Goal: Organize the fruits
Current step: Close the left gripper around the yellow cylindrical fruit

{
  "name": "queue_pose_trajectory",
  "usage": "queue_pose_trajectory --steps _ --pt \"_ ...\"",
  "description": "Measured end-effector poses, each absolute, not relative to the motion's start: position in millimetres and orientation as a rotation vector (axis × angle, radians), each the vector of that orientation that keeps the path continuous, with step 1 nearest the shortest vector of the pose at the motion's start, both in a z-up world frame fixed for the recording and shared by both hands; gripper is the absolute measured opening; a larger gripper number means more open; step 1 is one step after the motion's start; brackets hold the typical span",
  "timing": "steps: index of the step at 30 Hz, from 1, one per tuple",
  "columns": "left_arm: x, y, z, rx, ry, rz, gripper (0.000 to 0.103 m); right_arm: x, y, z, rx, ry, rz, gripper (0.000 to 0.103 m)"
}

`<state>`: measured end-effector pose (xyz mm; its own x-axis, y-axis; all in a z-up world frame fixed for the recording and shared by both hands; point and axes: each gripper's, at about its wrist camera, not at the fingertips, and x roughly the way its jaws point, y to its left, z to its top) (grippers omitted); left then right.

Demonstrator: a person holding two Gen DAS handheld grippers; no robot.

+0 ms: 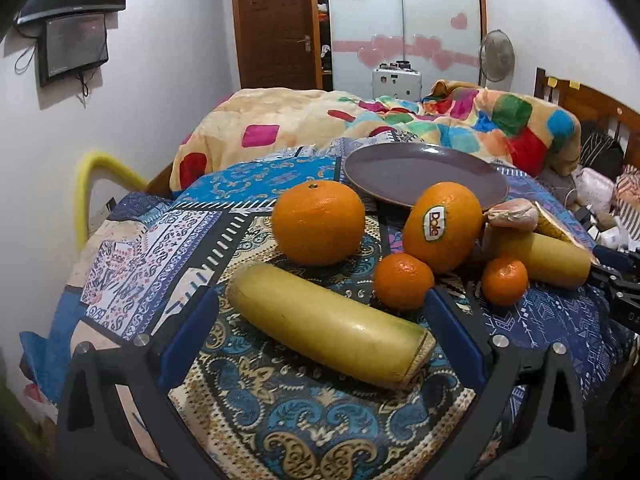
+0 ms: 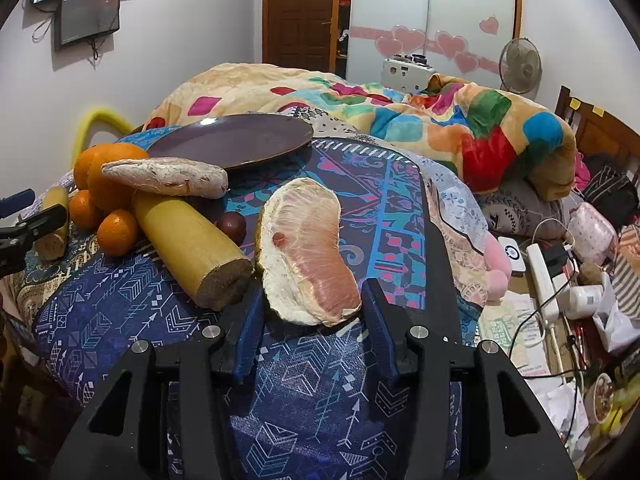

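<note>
In the left wrist view a yellow banana piece [image 1: 328, 326] lies on the patterned cloth between the fingers of my open left gripper [image 1: 320, 320]. Behind it sit a large orange [image 1: 318, 222], a Dole-stickered orange [image 1: 442, 226], two small mandarins [image 1: 403, 281] [image 1: 505, 281] and a second banana piece [image 1: 540, 258]. A purple plate [image 1: 420, 172] stands empty behind them. In the right wrist view my right gripper [image 2: 312, 304] is open around the near end of a peeled pomelo wedge [image 2: 308, 252]; touching cannot be told. Another pomelo wedge [image 2: 168, 176] rests on the banana piece [image 2: 188, 248].
A colourful blanket [image 2: 440, 120] is heaped behind the plate [image 2: 232, 142]. A small dark fruit [image 2: 232, 226] lies behind the banana. Cables, a power strip [image 2: 544, 280] and clutter lie at the right, beyond the cloth's edge. A yellow foam-padded rail [image 1: 86, 200] stands at the left.
</note>
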<state>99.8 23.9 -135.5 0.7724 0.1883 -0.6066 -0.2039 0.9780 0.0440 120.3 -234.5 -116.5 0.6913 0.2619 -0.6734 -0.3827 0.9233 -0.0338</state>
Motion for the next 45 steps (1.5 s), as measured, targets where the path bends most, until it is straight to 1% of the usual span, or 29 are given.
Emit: queue_pose_trajectory --steps 8,16,23,28,31,32,34,36,37,39,40,42,45 --pt "73.3 64.4 -127.7 -0.031 0.664 0.201 0.103 113.2 -244.5 -115.1 -0.157 0.729 0.33 0.045" --pt "98.7 98.4 -130.1 -0.186 0.849 0.083 0.103 121.3 -245.3 -110.5 -0.179 0.785 0.345 0.045" --pt "124.3 81.1 -130.2 -0.205 0.937 0.029 0.103 133.0 -245.5 -109.9 -0.21 0.81 0.354 0.046" --pt "144.2 59.6 -142.9 -0.189 1.017 0.007 0.101 137.2 -240.9 -111.5 -0.239 0.812 0.357 0.046" --pt "146.9 55.4 -145.5 -0.201 1.025 -0.005 0.101 143.0 -239.6 -111.8 -0.234 0.82 0.366 0.046" --pt "145.5 54.1 -144.7 -0.191 1.018 -0.004 0.099 145.0 -239.6 -111.9 -0.228 0.823 0.372 0.046" --pt "141.2 53.4 -142.7 -0.177 1.002 -0.02 0.09 147.5 -239.7 -112.7 -0.221 0.826 0.379 0.046" --pt "135.5 57.3 -140.3 -0.165 1.006 -0.036 0.075 145.4 -238.4 -112.8 -0.23 0.819 0.377 0.045" --pt "133.3 60.9 -139.1 -0.157 1.012 -0.043 0.072 143.0 -237.5 -113.1 -0.241 0.813 0.374 0.045" --pt "128.6 66.4 -137.1 -0.145 1.021 -0.057 0.062 138.1 -237.1 -112.6 -0.249 0.809 0.371 0.045" --pt "125.3 69.0 -135.3 -0.128 1.026 -0.059 0.06 135.0 -237.3 -112.0 -0.25 0.81 0.374 0.045" --pt "118.4 70.5 -132.1 -0.071 1.03 -0.05 0.051 128.5 -239.0 -110.8 -0.243 0.817 0.381 0.045" --pt "112.0 73.5 -131.1 -0.002 1.041 -0.03 0.043 118.6 -241.6 -109.1 -0.245 0.827 0.391 0.045"
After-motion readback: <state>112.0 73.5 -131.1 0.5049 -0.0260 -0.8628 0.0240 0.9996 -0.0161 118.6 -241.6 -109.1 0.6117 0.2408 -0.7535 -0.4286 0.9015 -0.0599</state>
